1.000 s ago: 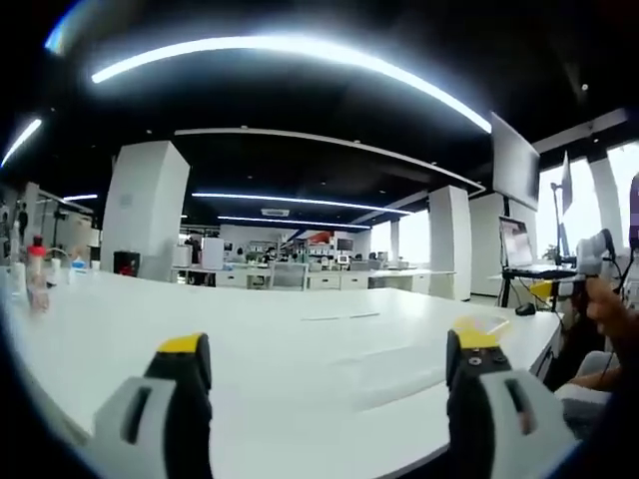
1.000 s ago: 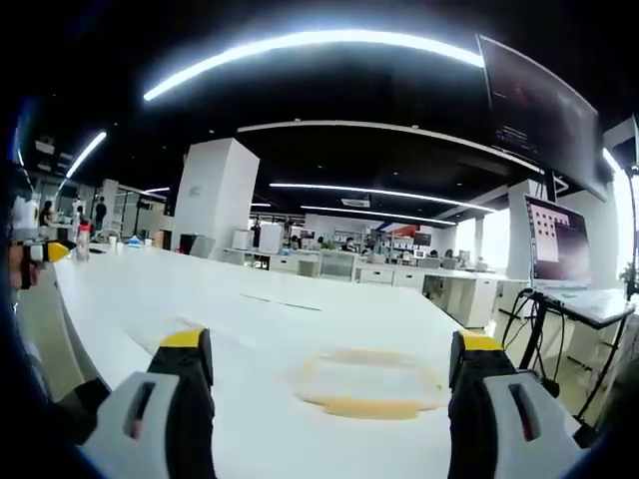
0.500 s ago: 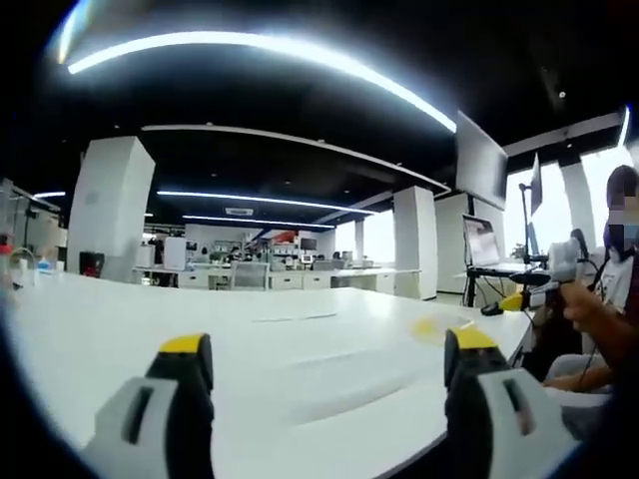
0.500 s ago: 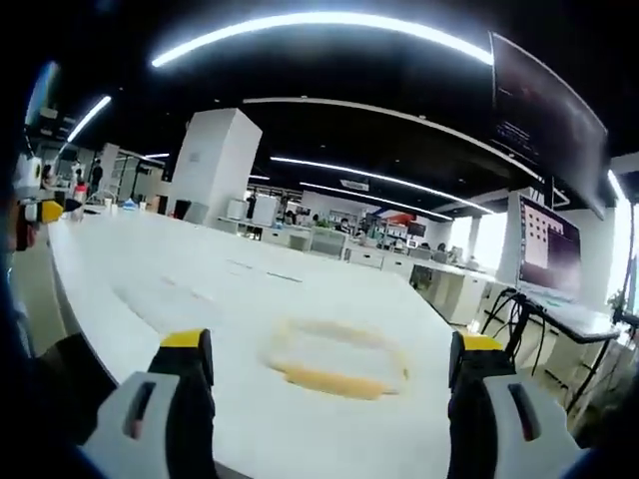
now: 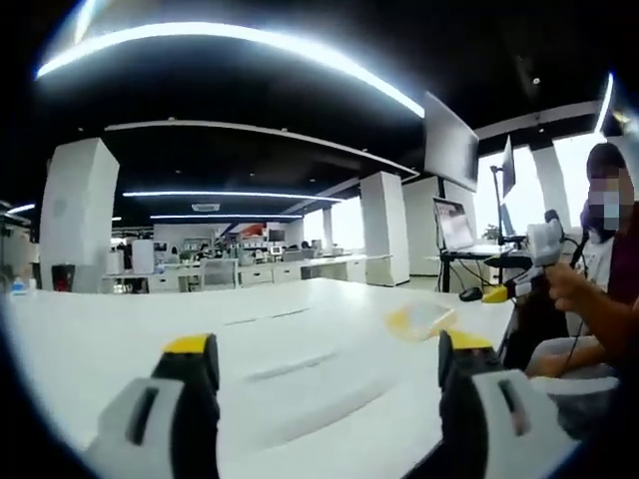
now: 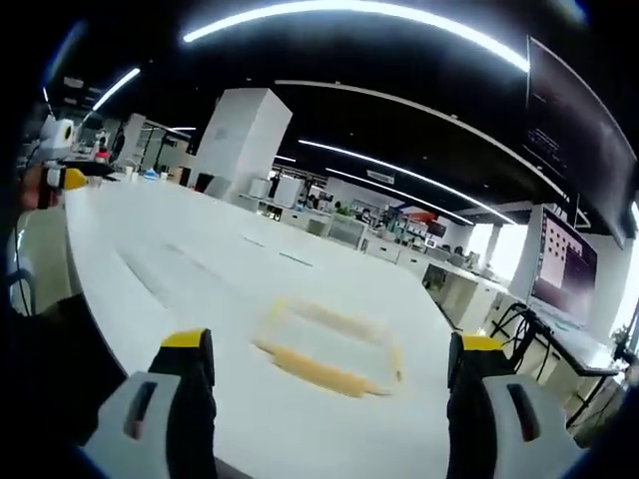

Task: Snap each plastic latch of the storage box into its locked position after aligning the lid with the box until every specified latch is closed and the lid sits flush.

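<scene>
Storage box (image 6: 327,346) lying on white table (image 6: 180,269), ahead of right gripper (image 6: 326,349), untouched (clear body, yellow trim, too blurred to read latches). Right jaws standing apart, empty. Left gripper (image 5: 327,351) likewise apart, empty; box (image 5: 421,319) sitting off toward its right. Advice: approach level, seat lid flush before pressing any latch.

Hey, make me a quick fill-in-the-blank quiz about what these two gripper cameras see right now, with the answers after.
1. The storage box with yellow trim lies on the ____ table.
2. Both the left gripper and the right gripper are ____.
3. Each finger tip is coloured ____.
4. Neither gripper is ____ the box.

Answers: white; open; yellow; touching
</scene>
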Demonstrator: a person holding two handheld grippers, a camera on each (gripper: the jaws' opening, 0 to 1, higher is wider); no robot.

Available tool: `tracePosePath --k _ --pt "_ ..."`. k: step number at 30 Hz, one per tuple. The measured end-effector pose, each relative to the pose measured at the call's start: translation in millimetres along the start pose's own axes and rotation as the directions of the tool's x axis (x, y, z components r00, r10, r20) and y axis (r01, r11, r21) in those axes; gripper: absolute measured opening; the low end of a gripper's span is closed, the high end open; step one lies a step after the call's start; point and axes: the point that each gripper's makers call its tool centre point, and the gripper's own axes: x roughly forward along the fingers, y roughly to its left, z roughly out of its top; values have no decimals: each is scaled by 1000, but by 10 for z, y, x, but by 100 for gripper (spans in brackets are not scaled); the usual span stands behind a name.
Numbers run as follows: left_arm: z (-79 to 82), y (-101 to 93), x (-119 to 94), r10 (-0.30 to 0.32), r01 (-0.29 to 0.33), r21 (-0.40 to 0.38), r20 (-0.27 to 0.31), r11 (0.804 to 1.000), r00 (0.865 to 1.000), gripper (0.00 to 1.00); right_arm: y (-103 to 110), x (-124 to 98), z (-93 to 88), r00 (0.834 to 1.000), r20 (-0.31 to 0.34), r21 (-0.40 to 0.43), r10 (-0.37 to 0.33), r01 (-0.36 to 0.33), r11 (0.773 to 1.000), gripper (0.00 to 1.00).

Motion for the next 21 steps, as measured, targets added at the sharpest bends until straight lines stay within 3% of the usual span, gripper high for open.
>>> tracePosePath --k 10,21 --pt "-108 -216 356 -101 105 43 -73 994 992 92 -107 65 -140 995 -72 -43 62 -65 997 100" --pt "-223 -445 784 -204 214 63 -142 975 969 94 -199 190 -235 985 -130 -87 111 -123 989 100"
